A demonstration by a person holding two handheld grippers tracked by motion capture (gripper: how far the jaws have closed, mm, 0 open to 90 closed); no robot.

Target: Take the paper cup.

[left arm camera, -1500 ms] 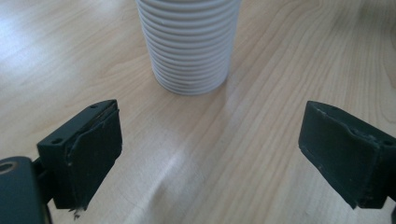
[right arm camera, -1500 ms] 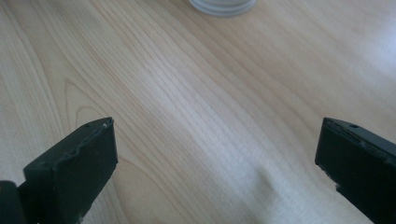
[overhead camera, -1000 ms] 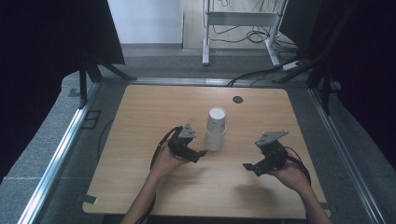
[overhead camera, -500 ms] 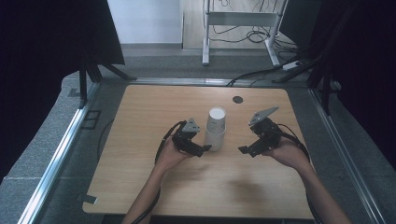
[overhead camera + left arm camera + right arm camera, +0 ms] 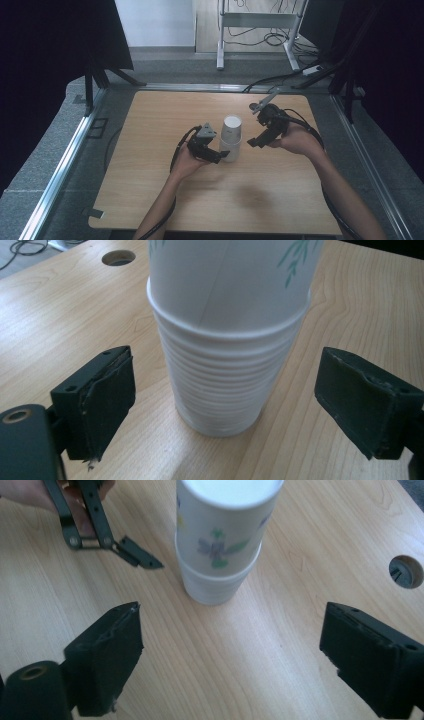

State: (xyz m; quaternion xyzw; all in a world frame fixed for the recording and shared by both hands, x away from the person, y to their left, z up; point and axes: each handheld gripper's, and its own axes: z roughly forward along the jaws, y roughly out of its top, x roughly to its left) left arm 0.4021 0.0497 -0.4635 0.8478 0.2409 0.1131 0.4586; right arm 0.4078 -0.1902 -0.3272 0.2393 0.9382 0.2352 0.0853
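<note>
Near centre of the high view we see the left gripper (image 5: pixel 223 156), jaws closing in on either side of the cup stack (image 5: pixel 231 137) base, pads not touching. Stack mid-table, upside down. Farther right, right gripper (image 5: pixel 254 141) raised, closing too, nothing held.

High view overhead, facing forward-down; gripper views close, low; all share cup stack (image 5: pixel 231 137).

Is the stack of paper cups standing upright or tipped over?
Upright: the stack of paper cups stands on the table, upside down.
</note>
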